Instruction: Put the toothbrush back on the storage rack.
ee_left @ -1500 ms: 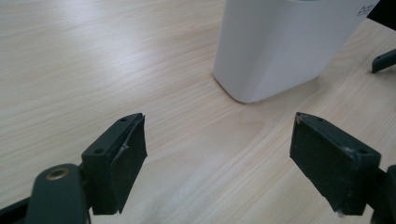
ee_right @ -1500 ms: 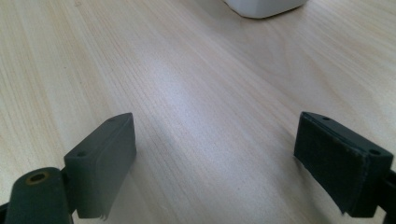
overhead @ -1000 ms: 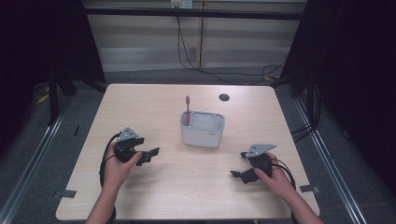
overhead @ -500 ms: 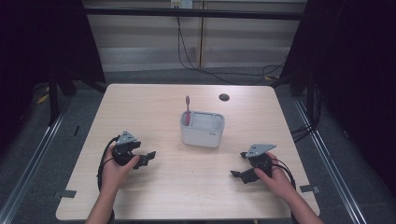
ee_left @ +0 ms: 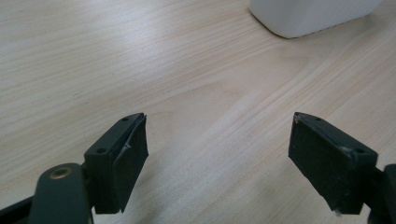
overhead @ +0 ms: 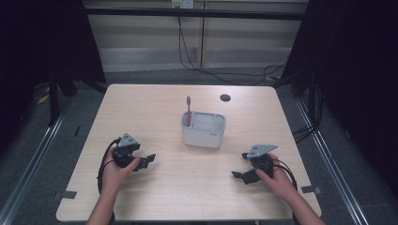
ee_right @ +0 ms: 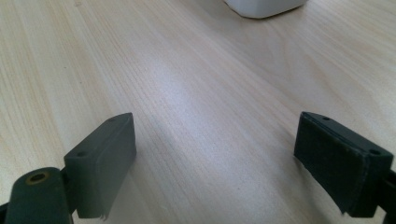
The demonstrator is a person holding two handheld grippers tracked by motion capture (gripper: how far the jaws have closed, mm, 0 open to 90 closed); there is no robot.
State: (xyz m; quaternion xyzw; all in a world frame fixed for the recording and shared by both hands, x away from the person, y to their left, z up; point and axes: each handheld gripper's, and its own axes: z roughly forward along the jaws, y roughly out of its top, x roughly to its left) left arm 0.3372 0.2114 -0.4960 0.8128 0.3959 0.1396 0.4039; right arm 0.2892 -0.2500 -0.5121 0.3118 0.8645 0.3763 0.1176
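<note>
A white rectangular holder (overhead: pixel 203 129) stands near the middle of the wooden table (overhead: pixel 155 108). A pink toothbrush (overhead: pixel 188 110) stands upright in its left end. My left gripper (overhead: pixel 145 161) rests low on the table at the front left, held by a hand, jaws wide open with bare wood between them (ee_left: pixel 217 140). The holder's corner (ee_left: pixel 313 16) shows at the top of the left gripper view. My right gripper (overhead: pixel 241 166) sits at the front right, also open and empty (ee_right: pixel 215 154), with the holder's base (ee_right: pixel 264 7) at the top edge.
A small dark round hole (overhead: pixel 225 97) marks the table's far right part. Cables (overhead: pixel 187 51) trail on the floor behind the table. Metal rails (overhead: pixel 33 154) run along both sides on the floor.
The left hand and its gripper have drawn back slightly toward the front of the table. The right gripper has stayed put.
</note>
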